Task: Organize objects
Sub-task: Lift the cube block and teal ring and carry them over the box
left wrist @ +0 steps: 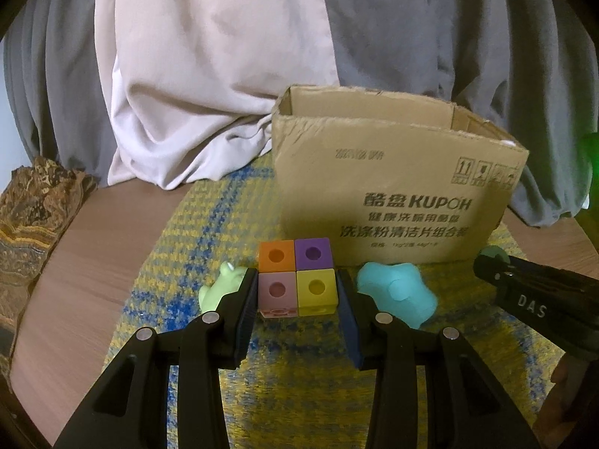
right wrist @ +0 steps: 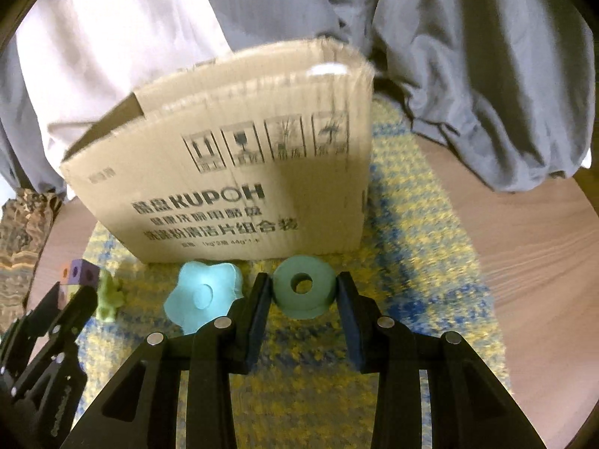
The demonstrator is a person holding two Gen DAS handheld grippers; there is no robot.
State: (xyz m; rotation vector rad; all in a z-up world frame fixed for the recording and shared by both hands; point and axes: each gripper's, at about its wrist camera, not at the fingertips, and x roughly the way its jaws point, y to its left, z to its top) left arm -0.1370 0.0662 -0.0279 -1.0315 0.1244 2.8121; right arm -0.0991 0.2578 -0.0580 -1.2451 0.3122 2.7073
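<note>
A block of four joined cubes [left wrist: 296, 277], orange, purple, pink and yellow, sits on the mat before the cardboard box [left wrist: 389, 202]. My left gripper [left wrist: 298, 292] is shut on it, pads touching both sides. A light green toy [left wrist: 221, 290] lies left of it, a cyan flower-shaped piece [left wrist: 397, 293] right of it. In the right wrist view my right gripper [right wrist: 304, 295] is shut on a dark green ring [right wrist: 303, 286] on the mat. The cyan piece [right wrist: 204, 297], the green toy [right wrist: 108, 297] and the cubes [right wrist: 80, 271] lie to its left, before the box [right wrist: 232, 172].
A yellow and blue woven mat [left wrist: 209, 224] covers the middle of a round wooden table [left wrist: 93, 262]. Grey and white curtains [left wrist: 209, 75] hang behind. A patterned brown object [left wrist: 33, 217] stands at the table's left edge. The box is open on top.
</note>
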